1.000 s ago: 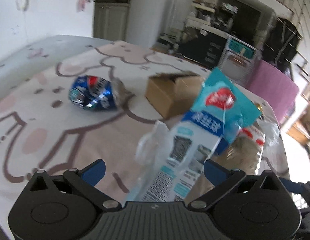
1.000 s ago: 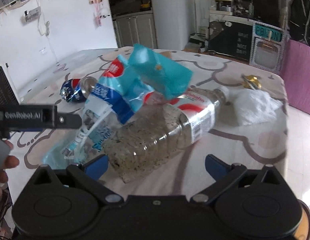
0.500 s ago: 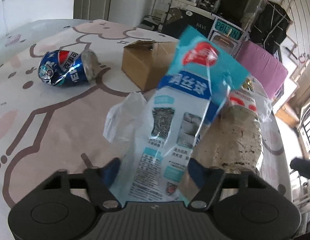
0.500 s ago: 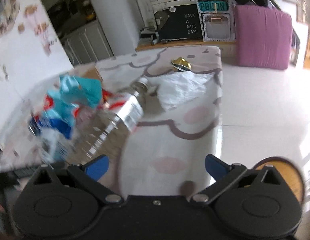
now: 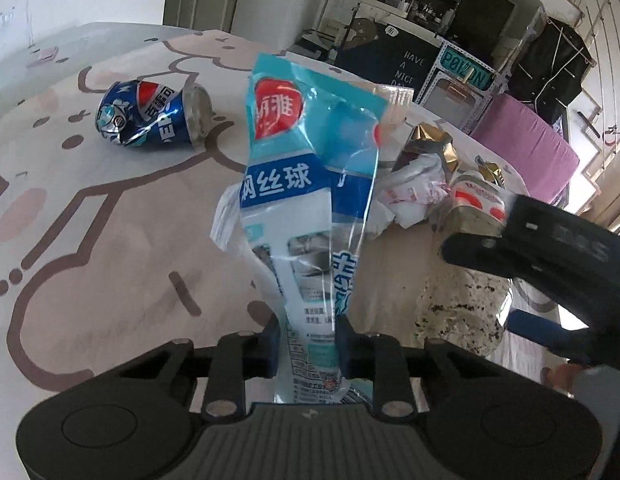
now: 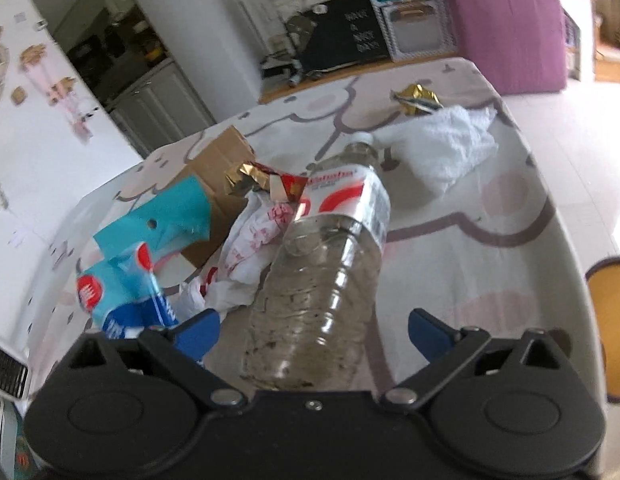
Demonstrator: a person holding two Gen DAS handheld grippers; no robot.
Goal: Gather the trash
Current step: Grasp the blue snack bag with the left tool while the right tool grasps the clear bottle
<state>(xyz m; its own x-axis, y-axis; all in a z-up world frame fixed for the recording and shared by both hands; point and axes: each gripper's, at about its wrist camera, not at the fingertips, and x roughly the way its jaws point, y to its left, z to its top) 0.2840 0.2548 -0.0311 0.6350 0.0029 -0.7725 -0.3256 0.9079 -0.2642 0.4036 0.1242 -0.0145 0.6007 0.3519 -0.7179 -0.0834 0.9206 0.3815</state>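
My left gripper (image 5: pixel 308 340) is shut on the bottom of a blue and white plastic wrapper (image 5: pixel 306 168), which stands up between its fingers; it also shows in the right wrist view (image 6: pixel 138 276). My right gripper (image 6: pixel 313 332) is open, its blue fingers either side of the base of a clear plastic bottle (image 6: pixel 321 280) lying on the table. The bottle also shows in the left wrist view (image 5: pixel 461 304), partly behind the right gripper's body. A crushed blue Pepsi can (image 5: pixel 154 120) lies at the far left. Crumpled white paper (image 6: pixel 254 248) and a gold foil wrapper (image 6: pixel 250 176) lie beside the bottle.
A cardboard box (image 6: pixel 214 184) stands behind the paper. A white cloth (image 6: pixel 445 144) and another gold wrapper (image 6: pixel 415 96) lie far right on the patterned tablecloth (image 5: pixel 110 240). An orange bin (image 6: pixel 613 320) is on the floor past the table's right edge.
My left gripper has closed on the blue wrapper and holds it upright. My right gripper has swung back over the table and now straddles the bottle's base.
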